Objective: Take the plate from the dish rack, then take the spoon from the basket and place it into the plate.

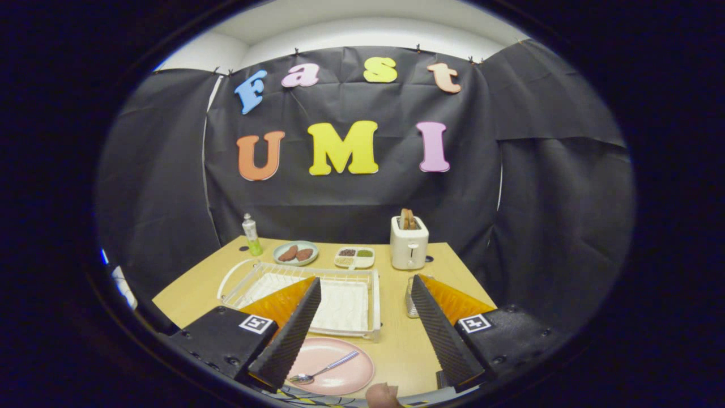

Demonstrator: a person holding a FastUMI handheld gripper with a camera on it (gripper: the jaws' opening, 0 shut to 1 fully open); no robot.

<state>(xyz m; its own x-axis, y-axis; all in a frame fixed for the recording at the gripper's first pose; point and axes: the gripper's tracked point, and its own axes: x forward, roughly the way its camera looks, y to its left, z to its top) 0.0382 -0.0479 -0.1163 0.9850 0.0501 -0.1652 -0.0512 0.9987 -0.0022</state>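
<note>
black cloth walls close in a booth around a light wooden table [396, 340]. at the far edge of the table stand a small bottle with a green base [251, 235], a pale green dish [295, 253] holding two brown pieces, a divided tray [355, 257] of grains, and a white toaster [409, 242] with bread standing in its slots. nearer lies the white dish rack [345, 303], with no plate in it. a wire basket [410, 297] stands just right of the rack, partly hidden behind the right finger.

the gripper [365, 334] hangs above the near part of the table with its fingers spread wide and nothing between them. the pink plate [334, 365] lies flat on the table just in front of the rack, beside the left finger. the spoon [324, 370] rests on the plate, its bowl toward the near rim and its handle pointing toward the rack.
</note>
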